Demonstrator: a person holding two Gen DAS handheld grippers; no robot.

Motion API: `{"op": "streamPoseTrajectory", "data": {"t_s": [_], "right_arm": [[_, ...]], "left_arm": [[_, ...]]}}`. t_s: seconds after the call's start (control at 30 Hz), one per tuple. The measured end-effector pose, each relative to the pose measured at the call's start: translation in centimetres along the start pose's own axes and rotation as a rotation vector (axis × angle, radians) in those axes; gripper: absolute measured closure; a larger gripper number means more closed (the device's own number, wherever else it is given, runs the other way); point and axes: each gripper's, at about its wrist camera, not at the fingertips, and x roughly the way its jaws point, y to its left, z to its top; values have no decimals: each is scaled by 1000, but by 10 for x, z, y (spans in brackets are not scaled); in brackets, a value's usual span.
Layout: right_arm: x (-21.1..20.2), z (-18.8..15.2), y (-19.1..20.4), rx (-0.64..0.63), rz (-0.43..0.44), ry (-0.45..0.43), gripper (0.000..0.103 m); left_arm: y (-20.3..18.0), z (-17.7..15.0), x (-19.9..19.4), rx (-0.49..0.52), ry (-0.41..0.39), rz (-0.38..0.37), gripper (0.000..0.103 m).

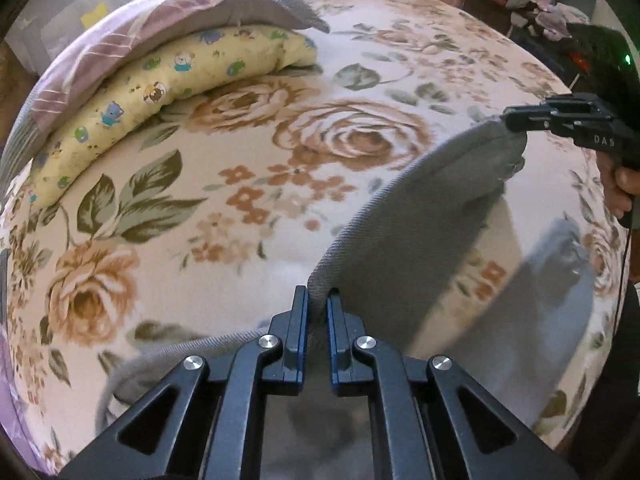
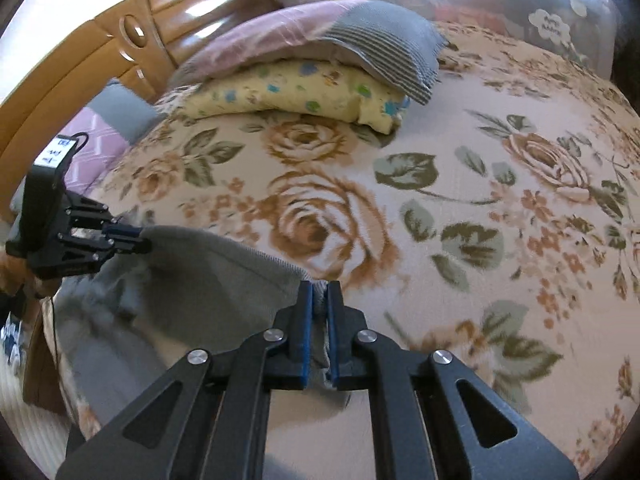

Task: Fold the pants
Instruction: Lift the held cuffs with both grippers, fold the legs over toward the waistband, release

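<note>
Grey pants [image 1: 420, 216]: lifted above floral bedspread [image 1: 224, 208]. Left gripper [image 1: 317, 300] and right gripper [image 2: 319, 294] each clamped one edge corner.

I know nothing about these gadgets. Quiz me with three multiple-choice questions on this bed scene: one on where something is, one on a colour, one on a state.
1. Where does the yellow pillow lie?
A. under the striped pillow
B. on the floor
C. on top of the pants

2. What colour are the pants?
A. red
B. grey
C. white

3. How are the two grippers?
A. both open
B. one open
C. both shut on the pants

Answers:
1 A: the striped pillow rests on it.
2 B: the held cloth is grey.
3 C: the left gripper and right gripper each pinch the cloth's edge.
</note>
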Motion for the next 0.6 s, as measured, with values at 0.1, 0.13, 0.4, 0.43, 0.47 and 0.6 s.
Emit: {"op": "streamPoseTrajectory", "data": {"t_s": [0.1,0.13,0.4,0.43,0.47,0.6], "right_arm": [[-22,-27,10,-38,54,-15,95],[-27,-33,12,-49,63,-14,95],[-50,-85,5,-45,26,30,96],[-55,-88,3,-32,23,20,96],[-60,-90,1,-21,24,11,96],[-80,-104,-1,-1,20,-12,96]], "left_arm": [[-11,-14,-13,-41,-28,-19,96],[-13,-18,-17,-53,-38,-30,96],[-74,-49,-43,-27,-91,-82,96],[-80,-53,-45,-18,-94,-83,96],[-87,-58,-47,-14,-97,-88,96],[-102,-71,-50,-23,-105,-113,96]]}}
